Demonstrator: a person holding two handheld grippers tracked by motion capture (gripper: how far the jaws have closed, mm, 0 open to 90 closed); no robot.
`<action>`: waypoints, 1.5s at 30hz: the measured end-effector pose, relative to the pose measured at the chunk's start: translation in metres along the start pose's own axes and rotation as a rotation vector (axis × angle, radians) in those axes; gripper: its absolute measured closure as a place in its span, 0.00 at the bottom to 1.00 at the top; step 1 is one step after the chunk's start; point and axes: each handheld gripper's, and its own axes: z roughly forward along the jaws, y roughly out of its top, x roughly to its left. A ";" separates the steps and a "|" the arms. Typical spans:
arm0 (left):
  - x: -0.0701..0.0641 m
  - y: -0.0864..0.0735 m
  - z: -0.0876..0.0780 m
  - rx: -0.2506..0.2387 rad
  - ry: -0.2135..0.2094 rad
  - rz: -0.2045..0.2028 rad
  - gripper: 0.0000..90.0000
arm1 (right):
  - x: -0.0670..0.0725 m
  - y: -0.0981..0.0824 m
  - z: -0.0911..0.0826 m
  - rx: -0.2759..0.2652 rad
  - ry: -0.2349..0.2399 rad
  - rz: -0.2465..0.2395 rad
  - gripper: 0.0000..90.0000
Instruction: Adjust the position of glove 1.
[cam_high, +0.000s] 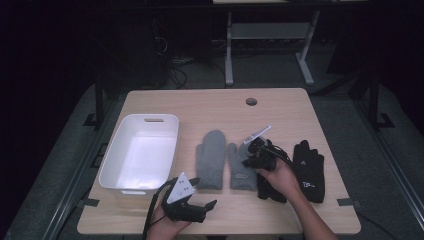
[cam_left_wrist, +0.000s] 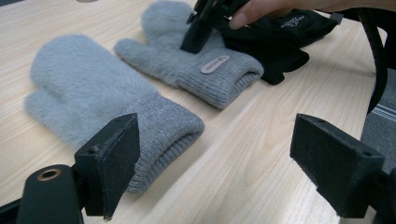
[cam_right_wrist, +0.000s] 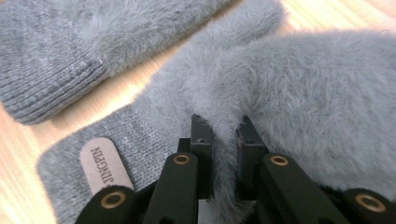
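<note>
Right tool (cam_right_wrist: 223, 135) has its two black jaws pressed together on a pinched ridge of fluffy grey pile, gripping the right grey mitten (cam_right_wrist: 299, 93) near the middle of its body. Its jaw tips are buried in the fur, so how deep the pinch goes cannot be made out, and in the high view the hand (cam_high: 280, 175) covers most of that tool. This mitten lies flat on the desk (cam_high: 280, 107), just right of centre, cuff toward the person, with a small tan label (cam_right_wrist: 100, 163) on its ribbed cuff reading JINGPIN; the upper body is long soft pile, the cuff a tighter knit. Just beside it on the left, apart by a narrow strip of wood, lies the left grey mitten (cam_high: 211, 159), a match for it, thumb out to the left. On the other side lies a pair of black gloves (cam_high: 310, 170) with small white print too small to read; the inner one is partly under the hand. Left tool (cam_left_wrist: 215, 154) hangs near the front edge of the desk with its jaws spread wide and nothing between them, pointing at the left mitten's cuff. A white plastic tub (cam_high: 140, 152) stands at the left. Pale wood grain tops the desk, with a round cable hole (cam_high: 251, 101) at the back; beyond it the room is dark, with grey floor and a metal frame's legs (cam_high: 229, 50).
</note>
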 end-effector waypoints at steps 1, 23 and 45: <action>0.000 0.000 -0.002 -0.004 0.004 0.001 0.18 | 0.000 -0.001 -0.003 -0.010 -0.002 0.001 0.91; 0.010 0.004 -0.022 -0.047 0.060 -0.021 0.17 | 0.044 0.058 -0.036 -0.114 0.070 -0.042 0.90; 0.012 0.002 -0.021 -0.037 0.057 -0.030 0.18 | 0.055 0.085 0.021 -0.046 0.127 -0.002 0.86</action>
